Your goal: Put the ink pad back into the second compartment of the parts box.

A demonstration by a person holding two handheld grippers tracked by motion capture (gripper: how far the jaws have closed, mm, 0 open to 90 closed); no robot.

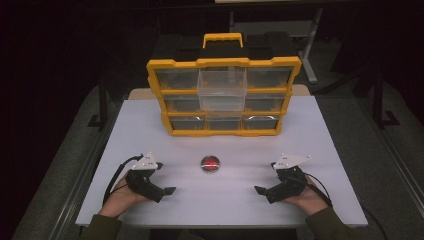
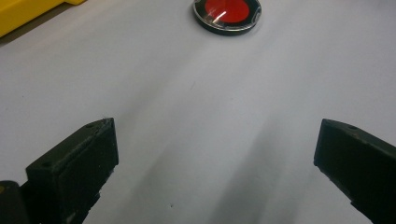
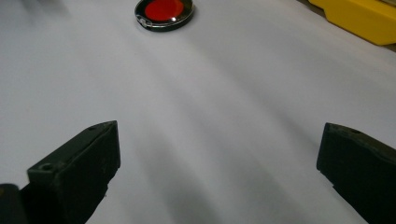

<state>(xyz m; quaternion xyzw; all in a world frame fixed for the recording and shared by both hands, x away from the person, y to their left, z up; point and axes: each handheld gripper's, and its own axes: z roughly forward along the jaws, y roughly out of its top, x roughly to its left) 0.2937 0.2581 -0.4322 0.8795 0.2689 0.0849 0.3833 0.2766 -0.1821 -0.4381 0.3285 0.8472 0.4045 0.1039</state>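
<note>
Midway along the desk point(image 1: 310, 150), nearer its front edge, lies a small red disc point(image 1: 210, 164); being flat and low, it could skid away from a careless pinch. Left gripper point(image 1: 167, 190) and right gripper point(image 1: 260, 190) rest near the front corners, jaws spread, angled inward, empty.

White table point(image 1: 310, 135), rectangular, lit from above; grey floor point(image 1: 395, 150) on both sides; dark, unlit room behind; metal frame legs point(image 1: 311, 60) at far right
</note>
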